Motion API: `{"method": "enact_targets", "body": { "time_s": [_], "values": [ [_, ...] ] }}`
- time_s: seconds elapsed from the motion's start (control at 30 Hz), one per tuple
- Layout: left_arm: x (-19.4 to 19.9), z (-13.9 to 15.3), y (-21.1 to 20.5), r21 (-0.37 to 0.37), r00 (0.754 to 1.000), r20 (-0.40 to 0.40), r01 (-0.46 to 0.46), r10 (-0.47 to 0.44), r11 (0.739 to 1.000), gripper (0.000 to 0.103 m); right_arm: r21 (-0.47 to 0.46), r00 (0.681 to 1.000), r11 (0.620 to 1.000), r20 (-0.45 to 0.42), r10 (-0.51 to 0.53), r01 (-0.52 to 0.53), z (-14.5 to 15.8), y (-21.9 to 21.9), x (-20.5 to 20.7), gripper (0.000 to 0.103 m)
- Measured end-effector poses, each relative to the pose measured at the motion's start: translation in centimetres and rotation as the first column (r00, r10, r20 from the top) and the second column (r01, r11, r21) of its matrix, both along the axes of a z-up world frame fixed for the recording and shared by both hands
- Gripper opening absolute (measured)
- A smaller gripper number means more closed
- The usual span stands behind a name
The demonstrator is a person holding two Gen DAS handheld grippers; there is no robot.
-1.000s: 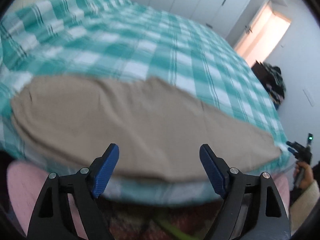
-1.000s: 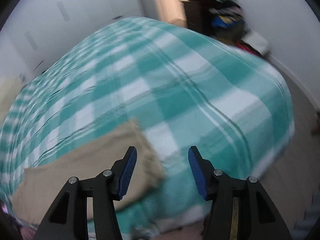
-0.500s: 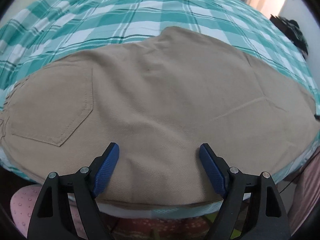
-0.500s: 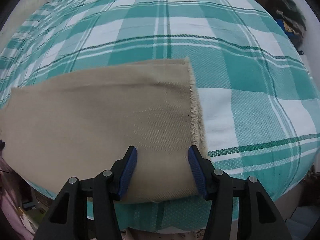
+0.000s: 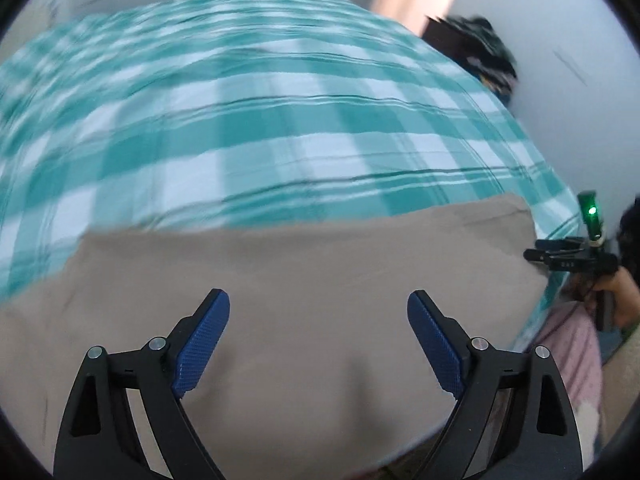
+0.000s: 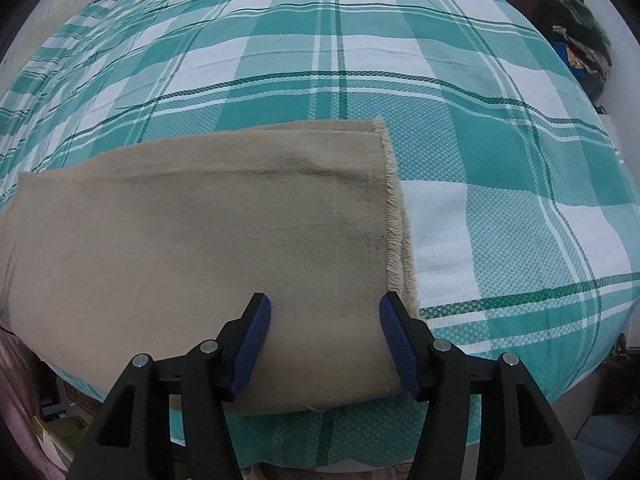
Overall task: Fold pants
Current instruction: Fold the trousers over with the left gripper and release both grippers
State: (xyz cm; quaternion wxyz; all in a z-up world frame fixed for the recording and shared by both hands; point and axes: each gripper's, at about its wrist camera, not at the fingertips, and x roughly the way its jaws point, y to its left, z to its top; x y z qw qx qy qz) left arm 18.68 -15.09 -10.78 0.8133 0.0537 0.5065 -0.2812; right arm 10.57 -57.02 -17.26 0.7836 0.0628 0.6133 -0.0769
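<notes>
Tan pants (image 5: 320, 280) lie flat along the near edge of a bed with a teal and white checked cover (image 5: 280, 140). My left gripper (image 5: 318, 340) is open and empty, just above the middle of the pants. My right gripper (image 6: 325, 340) is open, low over the leg end of the pants (image 6: 200, 240), its right finger beside the frayed hem (image 6: 396, 232). The right gripper also shows at the right edge of the left wrist view (image 5: 560, 256). The left wrist view is blurred.
The bed cover (image 6: 440, 100) stretches far behind and right of the pants. A dark pile of clothes (image 6: 580, 32) sits on furniture by the wall at the far right. The bed's near edge drops off just below the pants.
The left view has swung right and tilted up, from the pocket end toward the leg end, with motion blur. The right gripper has settled low over the hem and barely moved since.
</notes>
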Motion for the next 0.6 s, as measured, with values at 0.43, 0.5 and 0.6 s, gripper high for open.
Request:
{"method": "enact_targets", "body": {
  "time_s": [0.43, 0.5, 0.6],
  "values": [
    [-9.3, -5.5, -7.2, 0.190, 0.968, -0.036, 0.251, -0.249, 0.949, 0.092, 0.013, 0.999, 1.000, 0.036, -0.004, 0.004, 0.6, -0.7, -1.4, 0.058],
    [-10.5, -5.8, -7.2, 0.212, 0.966, -0.001, 0.252, -0.257, 0.944, 0.094, 0.021, 0.999, 1.000, 0.041, -0.013, 0.012, 0.7, -0.8, -1.5, 0.058],
    [-10.2, -6.3, -6.5, 0.170, 0.977, -0.018, 0.213, -0.214, 0.962, 0.095, 0.039, 0.999, 0.999, 0.046, -0.026, 0.024, 0.8, -1.1, -1.5, 0.058]
  ]
}}
